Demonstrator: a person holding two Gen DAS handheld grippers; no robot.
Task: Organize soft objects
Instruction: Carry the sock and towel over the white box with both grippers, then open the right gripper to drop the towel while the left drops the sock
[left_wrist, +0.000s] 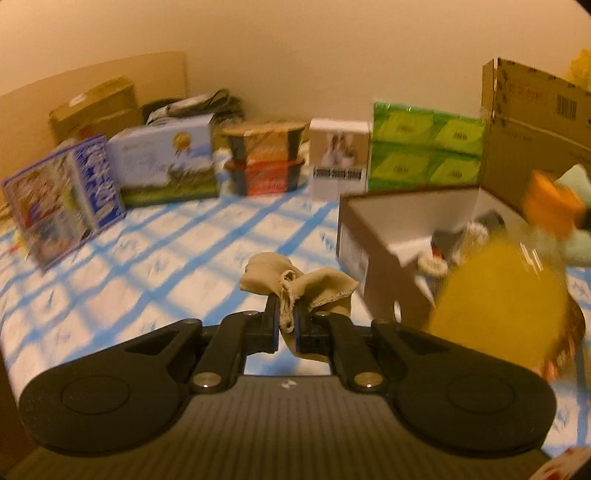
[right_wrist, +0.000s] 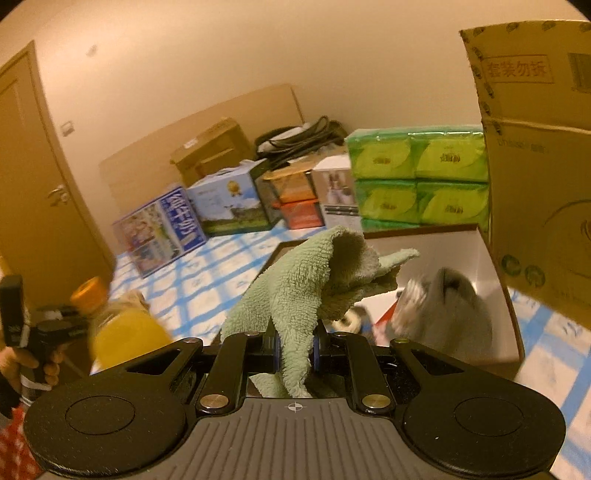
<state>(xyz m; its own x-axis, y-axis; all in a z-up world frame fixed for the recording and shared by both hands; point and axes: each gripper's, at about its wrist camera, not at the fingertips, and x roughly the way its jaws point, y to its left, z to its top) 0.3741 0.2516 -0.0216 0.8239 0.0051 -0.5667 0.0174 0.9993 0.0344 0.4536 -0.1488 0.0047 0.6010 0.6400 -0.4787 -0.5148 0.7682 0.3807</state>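
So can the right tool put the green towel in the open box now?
Probably yes. The right tool is shut on the green towel, and the open box lies just ahead with its top uncovered. A grey soft thing already sits inside, but there looks to be room beside it.

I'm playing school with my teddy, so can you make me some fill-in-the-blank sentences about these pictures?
1. The left gripper pinches a small ____ cloth.
2. The right gripper holds a fluffy ____ towel.
3. The bottle has an ____ cap.
4. The tissue packs stacked at the back are ____.

Missing words: beige; green; orange; green
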